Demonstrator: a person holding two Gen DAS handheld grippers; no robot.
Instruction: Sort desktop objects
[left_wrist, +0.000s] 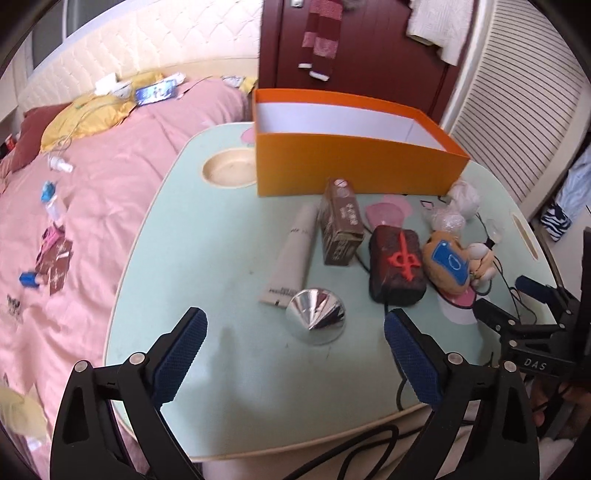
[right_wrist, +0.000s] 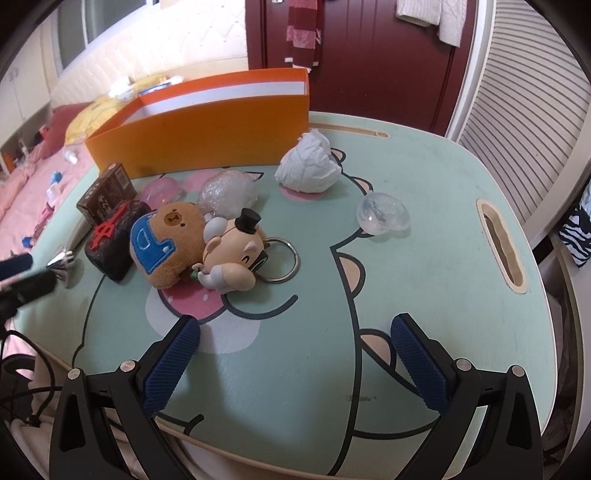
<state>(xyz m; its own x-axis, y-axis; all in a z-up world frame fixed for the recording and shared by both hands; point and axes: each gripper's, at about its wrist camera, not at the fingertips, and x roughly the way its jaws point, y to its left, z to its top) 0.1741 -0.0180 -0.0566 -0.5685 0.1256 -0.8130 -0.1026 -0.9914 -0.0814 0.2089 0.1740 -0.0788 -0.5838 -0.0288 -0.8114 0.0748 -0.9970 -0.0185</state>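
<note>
Now, from the left: the left gripper (left_wrist: 295, 325) hovers over the near edge of the mint-green table (left_wrist: 207, 236), jaws spread wide and holding nothing, with a shiny silver cone (left_wrist: 316, 314) sitting on the tabletop just ahead, between its blue pads. Beyond the cone lie a white tube (left_wrist: 293, 256), a brown carton (left_wrist: 341, 221) and a dark block with a red emblem (left_wrist: 397, 266), then a brown plush with a blue patch (right_wrist: 168, 240) touching a top-hatted figurine on a key ring (right_wrist: 232, 258). Behind them stands the open orange box (right_wrist: 207, 129). Further right sit a crumpled white wad (right_wrist: 308, 166) and a clear ball (right_wrist: 382, 214). The right gripper (right_wrist: 295, 332) hangs wide open too, empty, above bare table
</note>
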